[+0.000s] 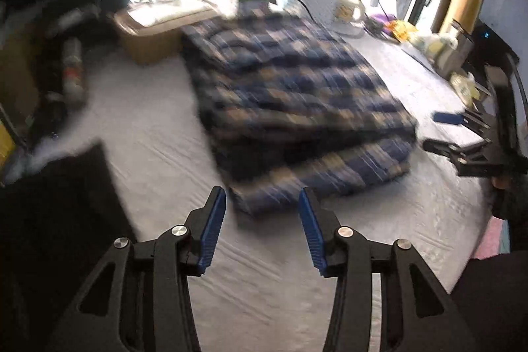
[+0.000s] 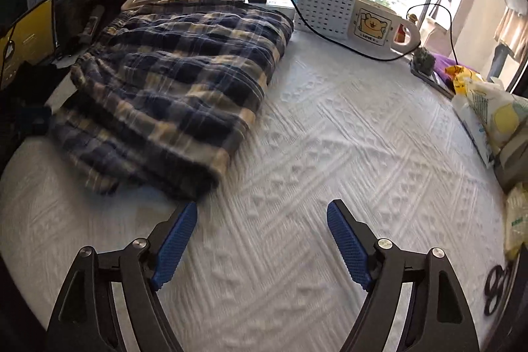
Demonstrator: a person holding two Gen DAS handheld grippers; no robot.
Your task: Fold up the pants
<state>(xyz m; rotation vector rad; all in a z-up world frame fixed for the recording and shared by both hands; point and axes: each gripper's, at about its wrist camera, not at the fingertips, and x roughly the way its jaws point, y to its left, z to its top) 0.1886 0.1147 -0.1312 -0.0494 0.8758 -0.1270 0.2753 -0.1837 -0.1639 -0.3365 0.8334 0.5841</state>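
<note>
White textured bedcover (image 2: 330, 127) carries plaid pants (image 2: 171, 81) already folded into a stack; left gripper (image 1: 262, 203) and right gripper (image 2: 262, 216) are spread and empty, so the next move is judged a final tidy or withdrawal.

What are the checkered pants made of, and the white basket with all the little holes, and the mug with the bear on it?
The plaid pants look like soft woven cloth, maybe flannel: matte, and rumpled where they are folded. The white basket looks like molded plastic, with stiff flat walls and even rows of slots. The mug looks like glazed ceramic, smooth and slightly shiny with a thick handle, though it could be plastic.
</note>
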